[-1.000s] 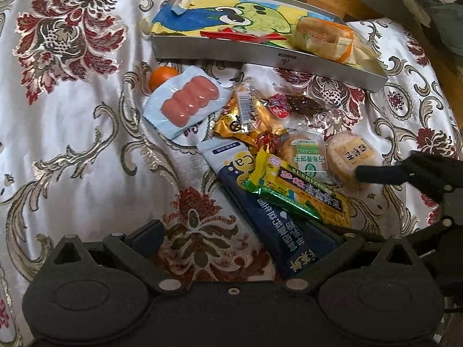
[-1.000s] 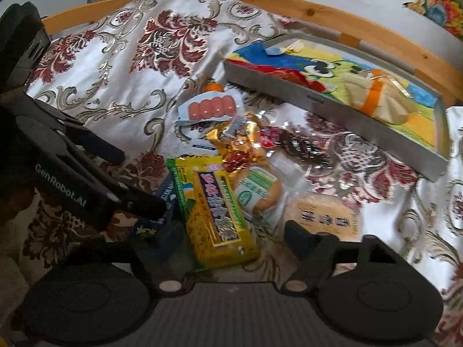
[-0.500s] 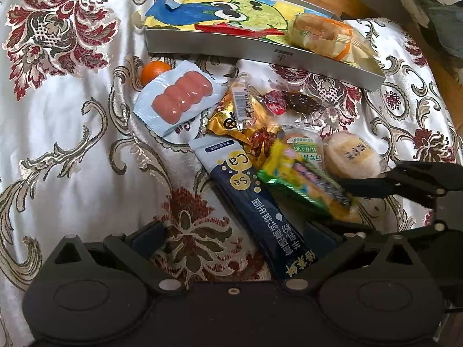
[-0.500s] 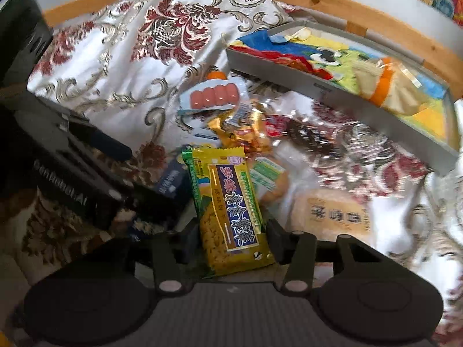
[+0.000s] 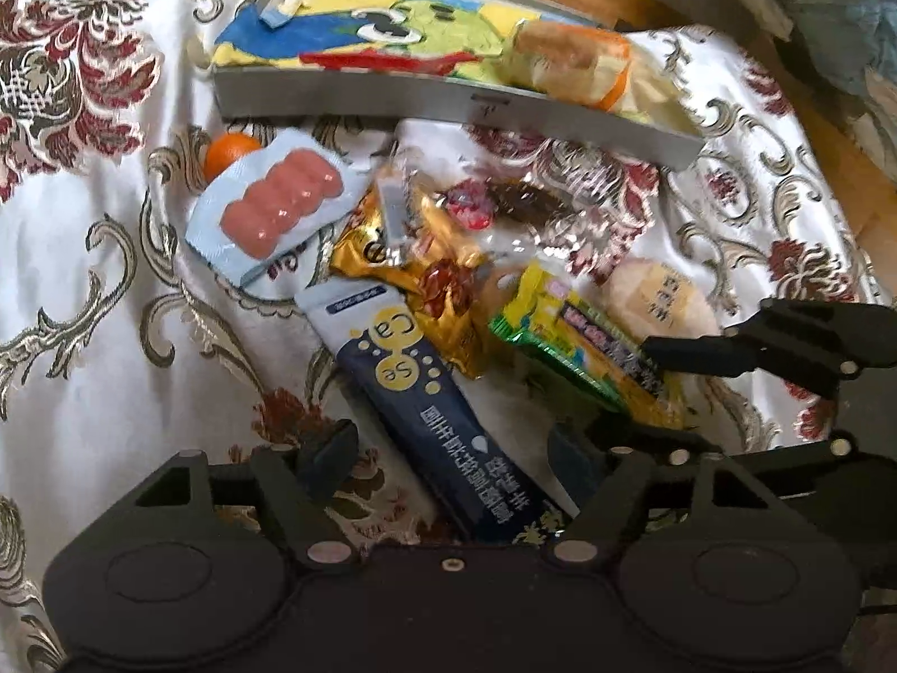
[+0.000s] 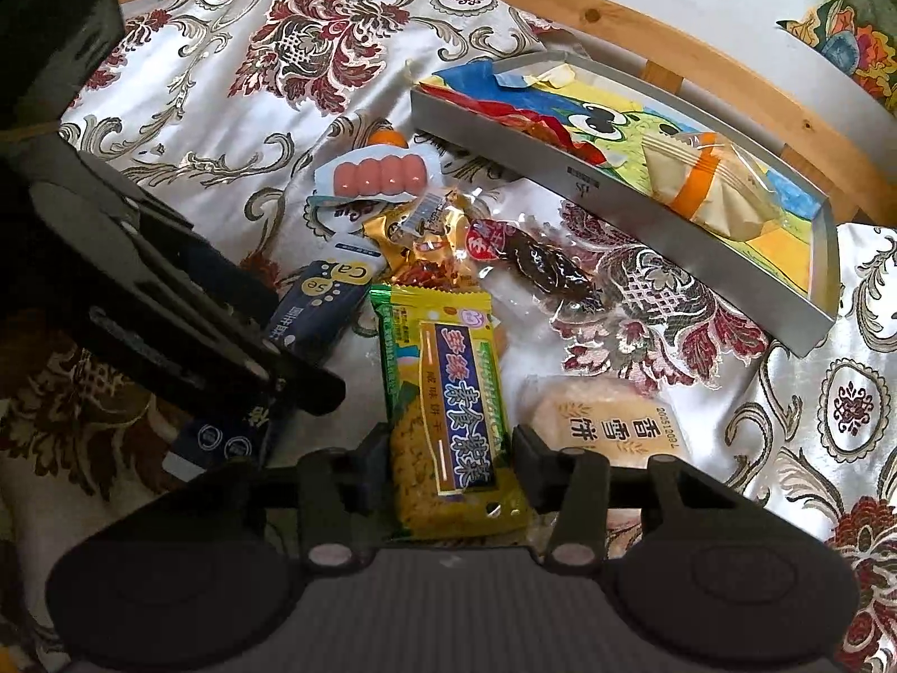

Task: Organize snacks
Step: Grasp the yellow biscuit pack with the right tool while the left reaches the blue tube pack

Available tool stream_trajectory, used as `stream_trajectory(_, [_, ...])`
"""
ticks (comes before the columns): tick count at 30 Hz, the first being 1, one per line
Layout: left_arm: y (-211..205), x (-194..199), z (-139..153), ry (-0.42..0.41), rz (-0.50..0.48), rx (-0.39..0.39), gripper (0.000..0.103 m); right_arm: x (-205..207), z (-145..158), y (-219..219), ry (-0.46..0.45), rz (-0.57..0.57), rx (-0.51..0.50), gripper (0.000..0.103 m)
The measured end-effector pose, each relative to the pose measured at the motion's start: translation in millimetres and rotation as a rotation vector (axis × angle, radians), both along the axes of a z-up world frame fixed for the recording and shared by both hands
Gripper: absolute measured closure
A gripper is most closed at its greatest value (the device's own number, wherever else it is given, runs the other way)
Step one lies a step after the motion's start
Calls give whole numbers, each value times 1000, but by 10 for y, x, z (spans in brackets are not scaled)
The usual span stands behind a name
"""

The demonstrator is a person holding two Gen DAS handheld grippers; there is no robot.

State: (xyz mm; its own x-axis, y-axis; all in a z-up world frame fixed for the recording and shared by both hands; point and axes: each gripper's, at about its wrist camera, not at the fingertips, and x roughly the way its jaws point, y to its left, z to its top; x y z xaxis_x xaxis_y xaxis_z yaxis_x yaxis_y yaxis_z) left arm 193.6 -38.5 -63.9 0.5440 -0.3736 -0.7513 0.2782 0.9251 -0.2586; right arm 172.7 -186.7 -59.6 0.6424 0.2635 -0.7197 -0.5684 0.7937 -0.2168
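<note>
My right gripper (image 6: pixel 448 468) pinches the yellow cracker pack (image 6: pixel 443 392), long axis straight ahead. The tray (image 6: pixel 616 213) lies ahead-right; my left gripper (image 5: pixel 454 448) is spread, empty.

A heap of snacks lies on the floral satin bedspread (image 6: pixel 235 67), in front of the shallow grey metal tray (image 6: pixel 616 213). In the tray rests a clear-wrapped pastry with an orange band (image 6: pixel 706 185). Nearest the tray lie the small orange fruit (image 5: pixel 227 148) and, just before it, the pale blue sausage pack (image 5: pixel 274 207). Right of that sit the gold foil packet (image 5: pixel 426 275) and the clear packet of dark dried fruit (image 6: pixel 538 263). Closer in, the long navy sachet (image 5: pixel 448 409) lies left of the yellow-green cracker packet (image 6: pixel 454 409), which the right tongs (image 6: pixel 448 460) grip. The round rice cake (image 6: pixel 605 420) lies right of it.
</note>
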Motion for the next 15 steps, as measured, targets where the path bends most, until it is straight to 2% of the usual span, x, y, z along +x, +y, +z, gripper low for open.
stream_trajectory(4, [-7,32,-21,0,17,2,34,11,-14,22,-3,-11,5,52])
stream_trajectory(6, [-9,44,-37,-3,29,12,44,19,-20,32,-7,-14,8,52])
stream_trajectory(10, [16,42,-40,-16,34,13,54,16,-36,49,-17,-22,8,53])
stream_trajectory(15, [61,19,-15,-21,61,0,65,-78,-34,140,-92,-24,-46,55])
